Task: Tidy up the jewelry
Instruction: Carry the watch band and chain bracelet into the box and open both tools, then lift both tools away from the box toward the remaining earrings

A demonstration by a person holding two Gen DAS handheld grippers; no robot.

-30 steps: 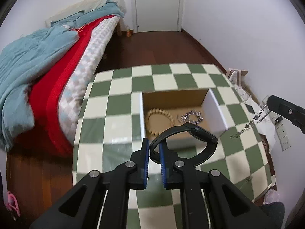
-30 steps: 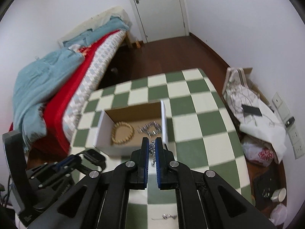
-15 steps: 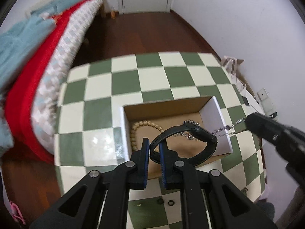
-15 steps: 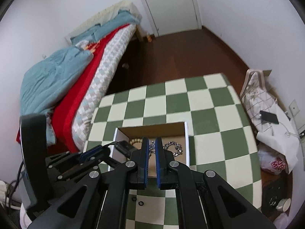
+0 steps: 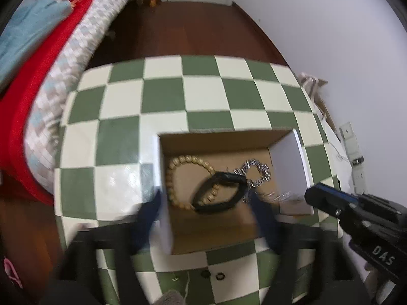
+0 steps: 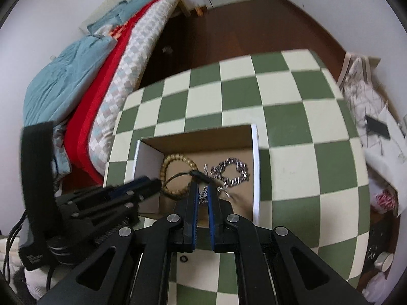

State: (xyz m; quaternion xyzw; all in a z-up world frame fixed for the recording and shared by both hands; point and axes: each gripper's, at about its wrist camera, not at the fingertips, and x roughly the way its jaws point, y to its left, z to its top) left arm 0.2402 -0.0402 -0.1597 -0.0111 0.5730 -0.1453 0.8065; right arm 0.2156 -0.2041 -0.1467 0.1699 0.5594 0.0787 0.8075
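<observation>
Cardboard box [image 5: 229, 139] sits open on the green-and-white checkered counter [image 5: 162, 94], holding a beaded bracelet [image 5: 178, 162] at its left, a silver chain bracelet [image 5: 257, 172] at its right, and a black watch band [image 5: 216, 203] lying partly over the beads. The left hand-held gripper [image 5: 206, 216] is opening above the near side of the box, its blue-padded fingers blurred and spread wide either side of the band, touching nothing. The left wrist view alone shows a thin silver chain [image 5: 277, 195] stretching, blurred, from the box toward the right hand-held gripper [image 5: 320, 195] at the box's right wall. The right wrist view shows what that one hides: the right hand-held gripper [image 6: 202, 198] nearly closed, pinching the chain [image 6: 203, 194] between its pads over the near edge of the box. Small black rings [image 5: 220, 276] lie on the counter near the box, and a bed [image 6: 76, 76] with red and blue covers stands far left.
</observation>
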